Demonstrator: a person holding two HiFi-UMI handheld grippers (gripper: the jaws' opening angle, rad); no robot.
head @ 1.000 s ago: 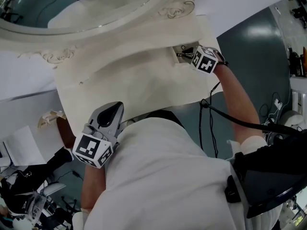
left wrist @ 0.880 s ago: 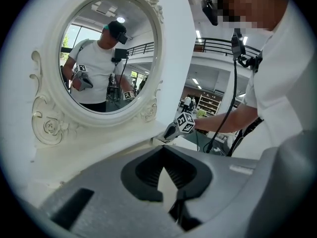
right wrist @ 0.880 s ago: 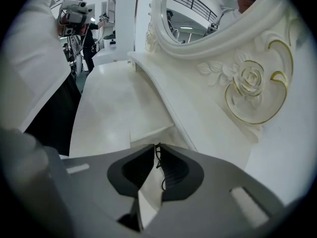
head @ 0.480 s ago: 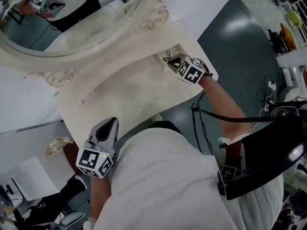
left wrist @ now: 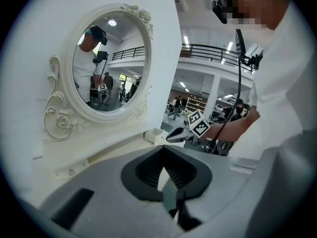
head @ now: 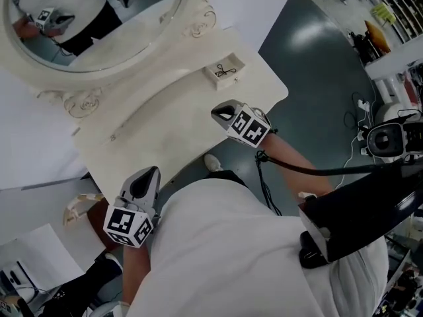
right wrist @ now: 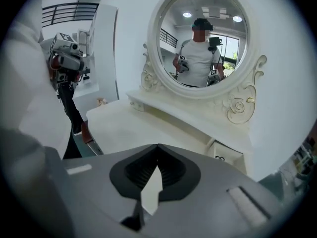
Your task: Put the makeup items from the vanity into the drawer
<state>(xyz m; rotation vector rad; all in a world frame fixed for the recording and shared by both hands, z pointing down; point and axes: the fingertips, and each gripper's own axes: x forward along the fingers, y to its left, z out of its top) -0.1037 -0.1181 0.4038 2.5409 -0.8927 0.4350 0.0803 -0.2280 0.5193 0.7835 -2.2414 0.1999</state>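
- Small white open drawer [head: 221, 80]: holds a thin black makeup item [head: 227, 70].
- Cream vanity worktop [head: 172, 121]: no items visible; task seemingly near done.
- Left tongs [left wrist: 163, 151], right tongs [right wrist: 158, 148]: pressed together, empty.

Bright, open interior
Overhead, ceiling lights [left wrist: 187, 39] are glowing above a railed balcony [left wrist: 208, 50]; the grey-green floor [head: 317, 58] is shining.

The carved wooden table [head: 178, 111] is cream-white, as are its scroll-patterned oval mirror frame [head: 80, 102] and its small boxy drawer [head: 219, 79], whose handle is black. The grey left tool [head: 151, 176] and grey right tool [head: 220, 113] bear black-and-white square markers. The glossy floor [head: 317, 65] is dark teal.
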